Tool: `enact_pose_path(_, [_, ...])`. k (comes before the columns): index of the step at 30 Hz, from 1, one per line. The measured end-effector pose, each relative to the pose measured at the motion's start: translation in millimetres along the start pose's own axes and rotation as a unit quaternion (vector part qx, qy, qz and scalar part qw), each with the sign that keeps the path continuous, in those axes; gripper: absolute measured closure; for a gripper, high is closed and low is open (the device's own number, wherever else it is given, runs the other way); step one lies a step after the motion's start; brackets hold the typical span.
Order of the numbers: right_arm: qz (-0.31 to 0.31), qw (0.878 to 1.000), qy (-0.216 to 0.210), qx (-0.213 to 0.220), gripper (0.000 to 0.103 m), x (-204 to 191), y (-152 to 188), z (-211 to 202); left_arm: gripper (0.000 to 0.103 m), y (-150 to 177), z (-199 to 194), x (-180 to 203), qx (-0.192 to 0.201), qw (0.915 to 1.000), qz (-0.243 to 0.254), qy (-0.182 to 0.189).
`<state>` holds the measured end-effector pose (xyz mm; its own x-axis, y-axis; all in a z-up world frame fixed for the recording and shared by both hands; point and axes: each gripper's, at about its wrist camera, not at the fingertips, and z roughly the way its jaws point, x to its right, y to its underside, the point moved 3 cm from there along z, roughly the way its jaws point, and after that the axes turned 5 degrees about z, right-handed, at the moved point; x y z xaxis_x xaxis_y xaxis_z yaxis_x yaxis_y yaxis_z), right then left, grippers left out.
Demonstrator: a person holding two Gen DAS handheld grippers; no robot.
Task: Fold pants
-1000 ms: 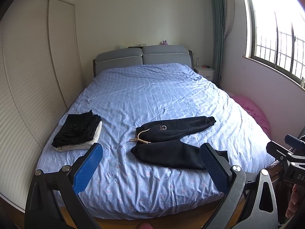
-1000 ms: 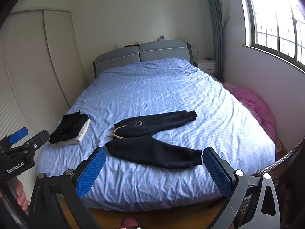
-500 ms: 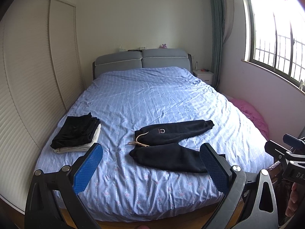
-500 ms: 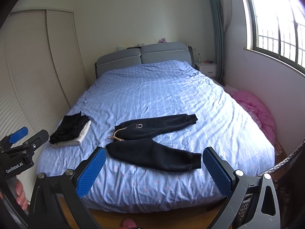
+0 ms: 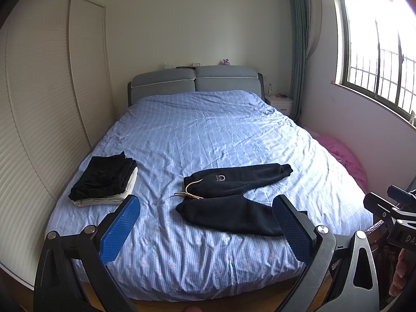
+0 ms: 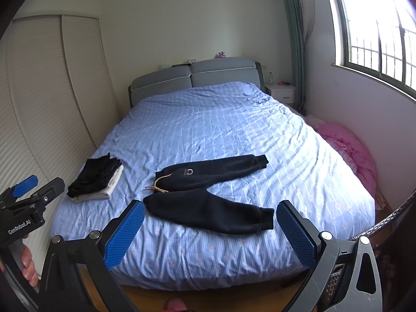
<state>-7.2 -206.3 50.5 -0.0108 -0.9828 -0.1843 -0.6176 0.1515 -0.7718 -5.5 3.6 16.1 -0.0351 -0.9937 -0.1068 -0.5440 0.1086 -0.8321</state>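
Note:
Dark navy sweatpants (image 5: 234, 195) lie spread flat on the blue bed, waistband with tan drawstring to the left, the two legs splayed apart to the right. They also show in the right wrist view (image 6: 210, 195). My left gripper (image 5: 205, 223) is open and empty, held off the foot of the bed, short of the pants. My right gripper (image 6: 208, 228) is open and empty, also short of the pants. Each gripper's body shows at the edge of the other's view.
A folded stack of black and white clothes (image 5: 104, 182) sits at the bed's left edge. The blue sheet (image 5: 208, 135) covers the bed up to a grey headboard (image 5: 195, 80). A pink bundle (image 6: 348, 145) lies on the floor at right. Closet doors stand left.
Both grippers have drawn back and risen slightly, so the bed and pants look a little farther and lower in view. The pants have not moved.

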Motion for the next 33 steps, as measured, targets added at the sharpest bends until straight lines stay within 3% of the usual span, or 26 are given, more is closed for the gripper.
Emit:
enact_pose_path(25, [0.009, 1.000, 0.003, -0.021, 0.000, 10, 7, 14, 0.000, 3, 10, 1, -0.011, 0.9999, 0.001, 0.000])
enact_pose_path(33, [0.025, 0.998, 0.018, -0.052, 0.000, 19, 19, 49, 0.000, 21, 61, -11, -0.064, 0.9979, -0.006, -0.012])
